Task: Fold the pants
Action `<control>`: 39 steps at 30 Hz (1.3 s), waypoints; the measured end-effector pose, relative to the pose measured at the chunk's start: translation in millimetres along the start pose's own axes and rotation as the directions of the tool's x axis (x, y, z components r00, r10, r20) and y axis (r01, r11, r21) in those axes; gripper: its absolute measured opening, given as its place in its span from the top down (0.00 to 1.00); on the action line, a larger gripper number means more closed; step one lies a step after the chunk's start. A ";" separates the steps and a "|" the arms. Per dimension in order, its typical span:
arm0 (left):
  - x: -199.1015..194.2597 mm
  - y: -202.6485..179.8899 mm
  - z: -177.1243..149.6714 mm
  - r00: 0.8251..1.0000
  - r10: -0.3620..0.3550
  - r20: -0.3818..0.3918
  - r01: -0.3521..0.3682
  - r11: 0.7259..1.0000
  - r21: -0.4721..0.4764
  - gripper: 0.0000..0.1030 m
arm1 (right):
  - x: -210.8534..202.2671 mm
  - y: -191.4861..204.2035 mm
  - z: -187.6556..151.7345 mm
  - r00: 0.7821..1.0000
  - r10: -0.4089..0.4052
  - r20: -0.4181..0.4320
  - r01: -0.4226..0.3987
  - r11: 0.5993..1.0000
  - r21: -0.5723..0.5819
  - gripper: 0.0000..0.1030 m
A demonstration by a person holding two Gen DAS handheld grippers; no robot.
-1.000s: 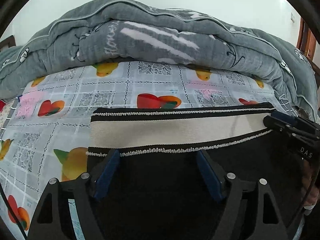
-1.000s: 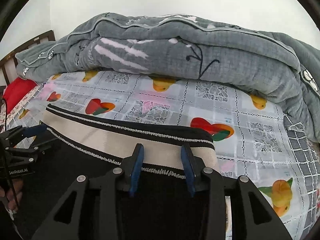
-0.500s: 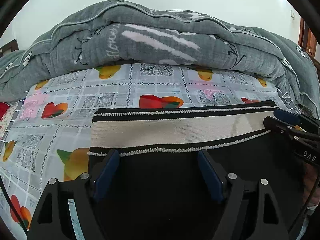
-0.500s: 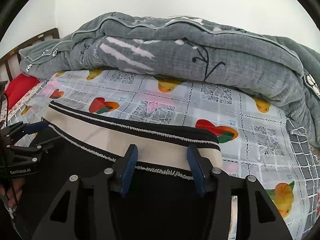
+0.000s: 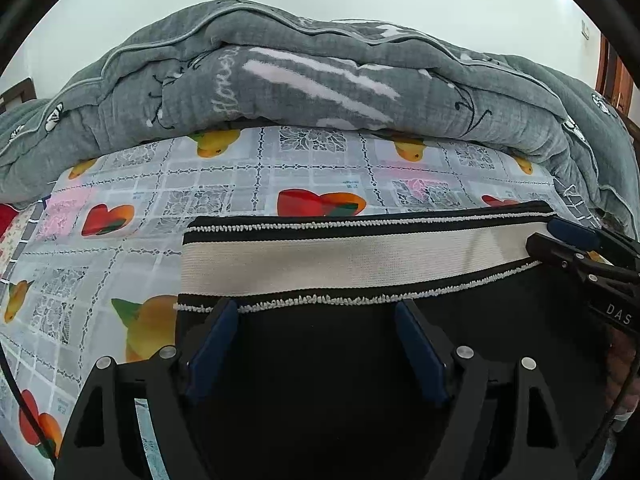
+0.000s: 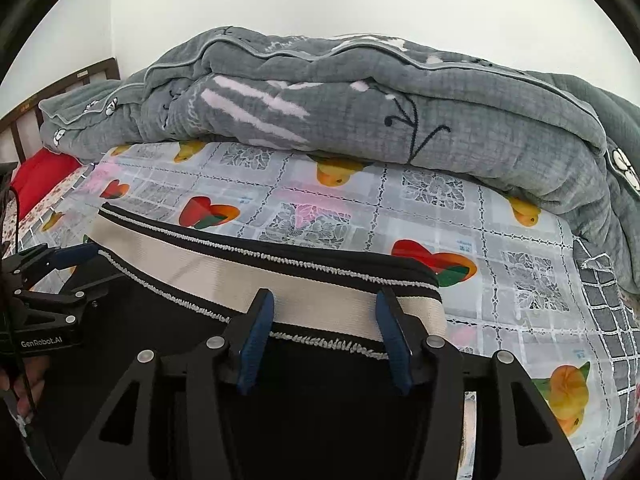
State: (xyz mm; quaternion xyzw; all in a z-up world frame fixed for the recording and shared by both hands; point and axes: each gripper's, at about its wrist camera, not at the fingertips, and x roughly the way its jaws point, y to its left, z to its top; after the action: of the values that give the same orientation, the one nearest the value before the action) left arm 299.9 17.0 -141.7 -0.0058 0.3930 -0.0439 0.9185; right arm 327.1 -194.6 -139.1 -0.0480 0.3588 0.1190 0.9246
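Black pants lie flat on the bed, with a cream and black waistband at the far edge. My left gripper is open over the black fabric just below the waistband's left end. My right gripper is open over the waistband near its right end, holding nothing. In the left wrist view the right gripper shows at the waistband's right end. In the right wrist view the left gripper shows at the left end.
A fruit-patterned sheet covers the bed. A bulky grey quilt is piled along the far side. A red pillow and a wooden headboard are at the far left. A white wall rises behind.
The right gripper's fingers have spread wider apart over the waistband. The left gripper stays open and has barely shifted. The pants lie where they were.
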 end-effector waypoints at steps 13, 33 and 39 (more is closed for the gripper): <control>-1.0 -1.2 -1.2 1.000 0.027 0.014 -0.027 1.000 -0.004 0.20 | -0.1 0.4 0.1 1.000 0.000 0.000 0.000 1.000 -0.001 0.47; -0.9 -0.2 -2.2 0.999 0.046 0.025 -0.046 0.999 -0.015 0.20 | -1.5 0.3 -0.4 1.000 0.010 0.005 -0.010 1.000 0.000 0.47; 0.7 0.8 -2.0 0.999 0.042 0.025 -0.042 0.999 -0.019 0.19 | -0.5 -1.0 0.3 1.000 0.025 0.008 -0.025 1.000 0.009 0.46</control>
State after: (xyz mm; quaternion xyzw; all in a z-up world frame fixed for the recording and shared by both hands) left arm 299.0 17.8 -143.6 -0.0067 0.3815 -0.0207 0.9241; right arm 327.1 -195.7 -138.5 -0.0390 0.3564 0.1293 0.9245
